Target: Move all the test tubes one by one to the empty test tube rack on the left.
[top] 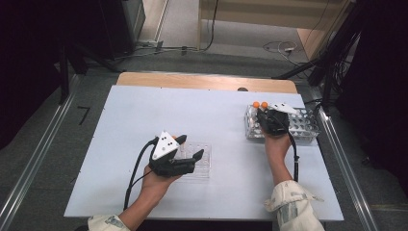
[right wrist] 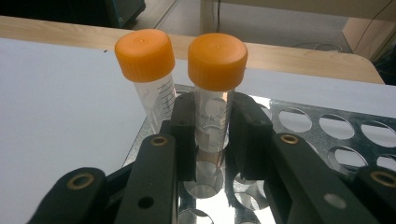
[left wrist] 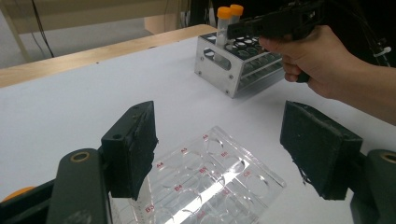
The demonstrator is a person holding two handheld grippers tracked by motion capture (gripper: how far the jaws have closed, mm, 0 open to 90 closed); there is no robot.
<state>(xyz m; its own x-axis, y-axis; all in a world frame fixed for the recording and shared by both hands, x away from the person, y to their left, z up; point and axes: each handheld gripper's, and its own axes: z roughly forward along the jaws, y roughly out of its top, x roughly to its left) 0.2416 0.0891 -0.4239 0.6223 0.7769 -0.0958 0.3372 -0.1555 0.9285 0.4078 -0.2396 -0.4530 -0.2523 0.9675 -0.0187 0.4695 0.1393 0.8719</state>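
Orange-capped clear plastic tube (right wrist: 215, 100) stands upright in a corner hole of the shiny metal tube rack (right wrist: 327, 135), with the right gripper (right wrist: 212, 135) clamped on its clear body just below the cap, a black pad pressing each side. Second orange-capped clear tube (right wrist: 150, 77) stands just beside it in the neighbouring hole, tilted a little, apart from the pads. High view: the metal tube rack (top: 303, 126) sits at the far right of the white worktop (top: 144, 115), both orange caps at its far left corner, and the right gripper (top: 269, 119) reaches over the rack from the near side, hand behind it, cream patterned sleeve at the bottom edge. Left gripper (top: 190, 151) is released, jaws spread wide with nothing between the pads, hovering over the near left part of the worktop above a clear plastic well plate (top: 199, 166) that lies flat. Left gripper view: the well plate (left wrist: 219, 179) carries red letter-number labels by its round wells and sits below and between the two black pads, not touched by them; farther off the rack (left wrist: 233, 63) with the two capped tubes (left wrist: 225, 21) and the other hand on its gripper. Bare wooden strip runs along the worktop's far edge (top: 207, 82). Black cables trail from both grippers toward the near edge.
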